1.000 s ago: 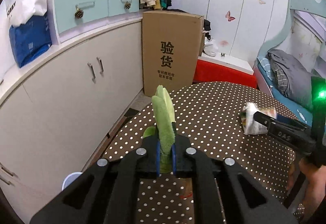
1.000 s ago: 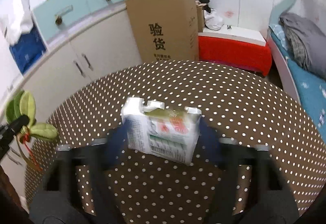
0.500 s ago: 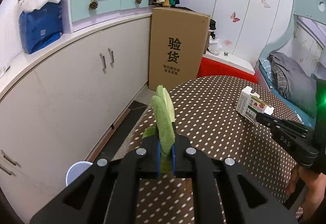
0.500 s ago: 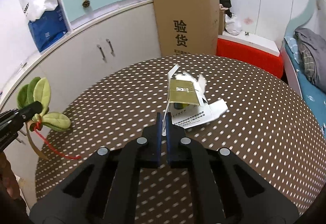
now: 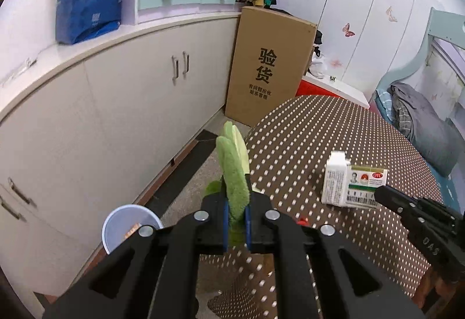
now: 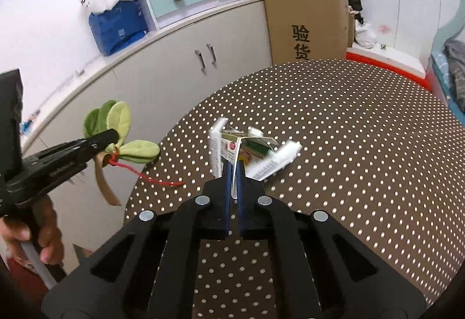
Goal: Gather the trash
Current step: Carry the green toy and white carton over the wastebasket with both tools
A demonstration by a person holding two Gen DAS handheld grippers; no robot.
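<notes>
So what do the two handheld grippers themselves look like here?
Both are matte black. The left gripper and the right gripper each have two angular fingers with triangular cut-outs, blue pads on the inner faces and round silver bolts. Faint embossed lettering runs along the right gripper's side. No cables or sleeves show.

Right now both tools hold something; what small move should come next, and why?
Probably carry the left tool on toward the bin on the floor and stop above it. It is shut on the leaf toy, and the bin stands open, low to its left beside the table. The right tool, shut on the box, can follow.
</notes>
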